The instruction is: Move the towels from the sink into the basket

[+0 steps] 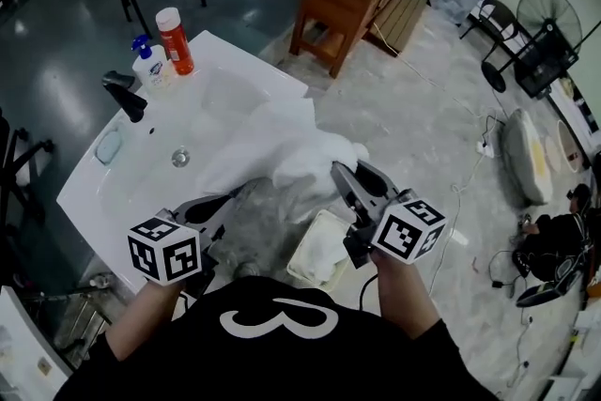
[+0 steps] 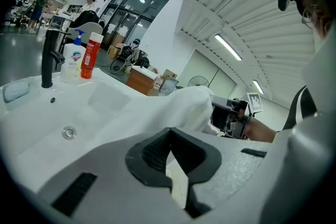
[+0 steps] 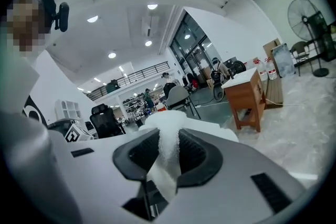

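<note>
Open workshop, white sink (image 1: 113, 188) w/ faucet: towel (image 1: 282, 155) is pinched in the closed jaws of left gripper (image 1: 237, 194) & right gripper (image 1: 340, 172), bunched just ahead of both; basket (image 1: 315, 251) is seen below right gripper.

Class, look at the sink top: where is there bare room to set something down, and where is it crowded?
Bare: the sink around the drain, between faucet and towel; also its near-left rim. Crowded: the far-left corner with faucet, orange bottle, soap bottle and soap dish; the right side lies under the towel.
</note>
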A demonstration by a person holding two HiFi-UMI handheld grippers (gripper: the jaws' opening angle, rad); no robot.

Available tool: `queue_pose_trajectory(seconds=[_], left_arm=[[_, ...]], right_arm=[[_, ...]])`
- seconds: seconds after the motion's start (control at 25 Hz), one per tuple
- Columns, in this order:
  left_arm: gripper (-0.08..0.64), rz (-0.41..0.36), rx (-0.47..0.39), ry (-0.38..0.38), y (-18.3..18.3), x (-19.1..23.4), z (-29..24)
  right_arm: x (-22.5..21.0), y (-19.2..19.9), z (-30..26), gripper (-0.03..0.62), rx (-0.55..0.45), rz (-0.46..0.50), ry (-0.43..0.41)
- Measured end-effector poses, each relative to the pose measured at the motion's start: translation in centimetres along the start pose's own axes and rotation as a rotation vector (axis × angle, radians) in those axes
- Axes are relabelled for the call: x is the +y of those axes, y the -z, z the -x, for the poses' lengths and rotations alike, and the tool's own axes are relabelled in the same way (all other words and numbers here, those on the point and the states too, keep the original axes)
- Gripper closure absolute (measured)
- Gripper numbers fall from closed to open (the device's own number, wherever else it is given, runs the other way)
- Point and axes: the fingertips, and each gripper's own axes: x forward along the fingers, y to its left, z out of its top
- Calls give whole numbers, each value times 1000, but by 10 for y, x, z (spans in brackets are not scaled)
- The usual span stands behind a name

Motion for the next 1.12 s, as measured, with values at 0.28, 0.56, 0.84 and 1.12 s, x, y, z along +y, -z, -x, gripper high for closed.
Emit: queue_pose_trajectory(seconds=[0.28, 0.56, 0.84, 1.12], left_arm=[[554, -14, 12, 9, 23, -46, -13], [554, -40, 27, 32, 57, -117, -27], [554, -80, 21, 34, 81, -160, -38], [554, -75, 95, 33, 122, -161, -66]], right_arm=[[-22, -10, 70, 502, -62, -20, 48], [-49, 13, 145, 502, -46, -51, 100], [-79, 66, 190, 502, 40, -75, 166], [-128, 138, 214, 500, 96, -152, 264]])
